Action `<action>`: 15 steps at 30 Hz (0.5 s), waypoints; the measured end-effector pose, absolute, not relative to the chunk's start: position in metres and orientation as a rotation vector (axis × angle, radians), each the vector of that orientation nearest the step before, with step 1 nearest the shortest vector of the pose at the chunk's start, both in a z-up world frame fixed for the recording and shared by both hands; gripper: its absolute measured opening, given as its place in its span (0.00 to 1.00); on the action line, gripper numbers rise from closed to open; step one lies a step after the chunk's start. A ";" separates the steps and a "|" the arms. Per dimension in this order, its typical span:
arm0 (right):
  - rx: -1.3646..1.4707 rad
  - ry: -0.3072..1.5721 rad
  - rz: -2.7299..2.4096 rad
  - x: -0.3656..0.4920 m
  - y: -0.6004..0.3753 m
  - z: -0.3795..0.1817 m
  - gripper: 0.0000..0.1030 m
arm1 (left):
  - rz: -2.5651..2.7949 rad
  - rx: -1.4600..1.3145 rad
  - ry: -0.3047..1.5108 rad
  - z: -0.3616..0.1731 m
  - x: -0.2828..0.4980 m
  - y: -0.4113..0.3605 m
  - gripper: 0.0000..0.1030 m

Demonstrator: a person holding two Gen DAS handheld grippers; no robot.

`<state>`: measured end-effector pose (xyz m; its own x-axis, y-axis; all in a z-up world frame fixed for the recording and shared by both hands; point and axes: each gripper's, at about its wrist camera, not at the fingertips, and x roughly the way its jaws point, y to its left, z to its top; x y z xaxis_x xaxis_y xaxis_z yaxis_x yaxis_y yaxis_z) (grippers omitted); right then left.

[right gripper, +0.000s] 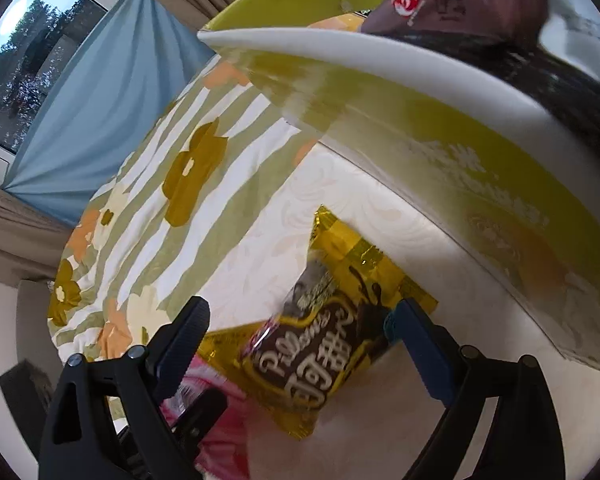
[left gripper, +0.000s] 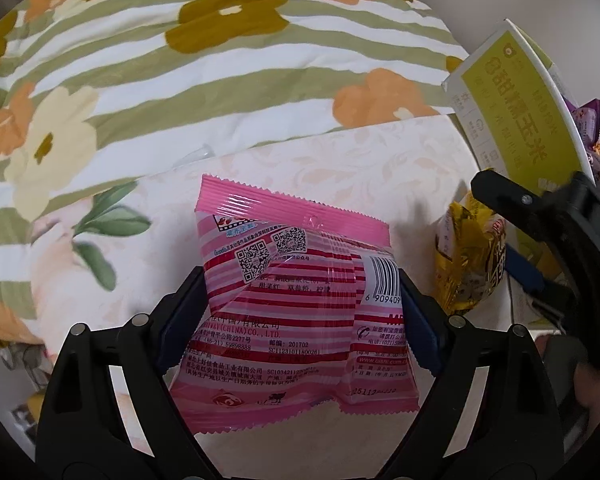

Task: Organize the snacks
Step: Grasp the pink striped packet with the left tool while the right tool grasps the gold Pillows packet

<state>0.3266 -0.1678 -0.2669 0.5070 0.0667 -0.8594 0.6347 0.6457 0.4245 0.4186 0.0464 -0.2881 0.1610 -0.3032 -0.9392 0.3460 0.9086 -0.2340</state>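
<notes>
Fig.: Left gripper (left gripper: 300, 304) straddled the pink snack packet (left gripper: 288, 300) lying on the pale tablecloth (left gripper: 360, 168), pads touching its creased sides w/ jaws wide, probably pinching for a lift. Right gripper (right gripper: 296, 332) hung open over the yellow snack packet (right gripper: 324, 344), not gripping. Both sat beside the green box (right gripper: 440, 152), likely the snacks' destination.

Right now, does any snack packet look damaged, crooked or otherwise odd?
Nothing looks torn or spilled. The pink striped packet is creased and buckled between the left claw's pads, lying printed-back side up. The yellow packet lies askew beside the green carton, between the right claw's open jaws.
</notes>
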 end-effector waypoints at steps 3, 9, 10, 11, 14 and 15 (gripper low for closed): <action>0.783 1.031 -0.393 0.329 -0.165 -0.272 0.86 | -0.451 0.031 1.337 -0.289 0.416 0.056 0.84; 0.681 1.093 -0.367 0.324 -0.153 -0.286 0.83 | -0.436 0.041 1.330 -0.289 0.408 0.066 0.84; 0.669 1.102 -0.369 0.323 -0.152 -0.288 0.83 | -0.434 0.044 1.330 -0.289 0.407 0.066 0.84; 0.659 1.104 -0.370 0.319 -0.150 -0.290 0.83 | -0.432 0.047 1.331 -0.290 0.406 0.067 0.84; 0.635 1.107 -0.373 0.313 -0.146 -0.290 0.83 | -0.425 0.044 1.339 -0.292 0.403 0.071 0.84; 0.629 1.105 -0.371 0.311 -0.145 -0.290 0.83 | -0.424 0.044 1.343 -0.293 0.402 0.072 0.84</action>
